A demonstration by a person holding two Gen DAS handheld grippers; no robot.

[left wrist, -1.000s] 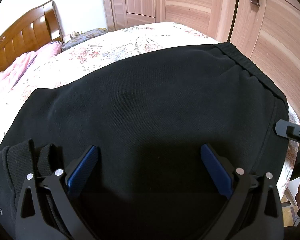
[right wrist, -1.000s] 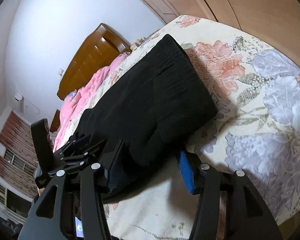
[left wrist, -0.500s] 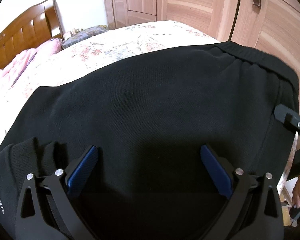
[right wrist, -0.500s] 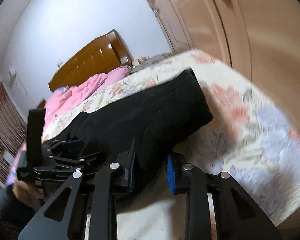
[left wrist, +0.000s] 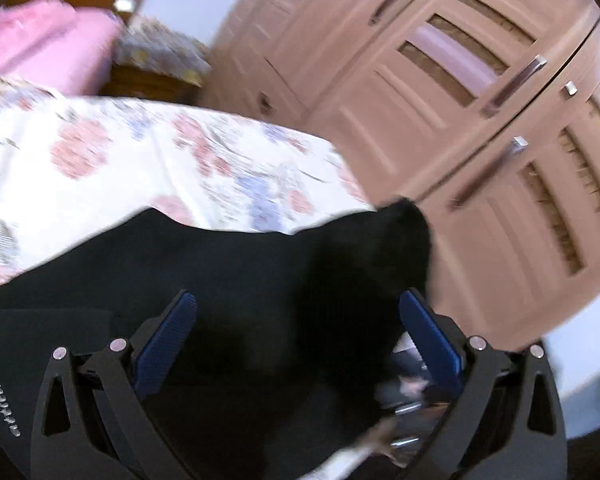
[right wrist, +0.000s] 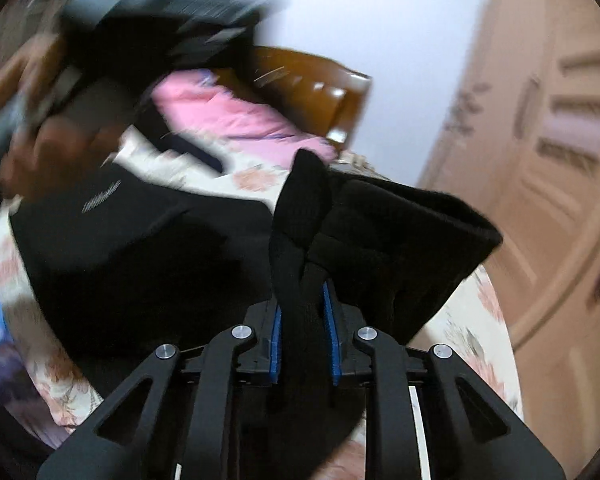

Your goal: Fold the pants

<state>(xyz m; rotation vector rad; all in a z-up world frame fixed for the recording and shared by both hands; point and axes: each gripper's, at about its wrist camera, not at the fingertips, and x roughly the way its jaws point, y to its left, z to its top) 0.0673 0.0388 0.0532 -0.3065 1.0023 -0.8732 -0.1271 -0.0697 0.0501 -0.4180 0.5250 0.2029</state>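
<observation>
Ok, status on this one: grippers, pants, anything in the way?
Right gripper just closed, clamped on a bunched fold of the black pants. Left gripper jaws wide, over the cloth, gripping nothing. Pants lifting off the floral bedspread. Nothing in the way.

The bed (left wrist: 112,168) in front of me wears a pale sheet printed with pink and lilac flowers. Black pants (left wrist: 228,264) lie across its near part, one corner lifted off the sheet. A pink quilt (right wrist: 236,120) is bunched at the far end by the brown wooden headboard (right wrist: 312,96).
</observation>
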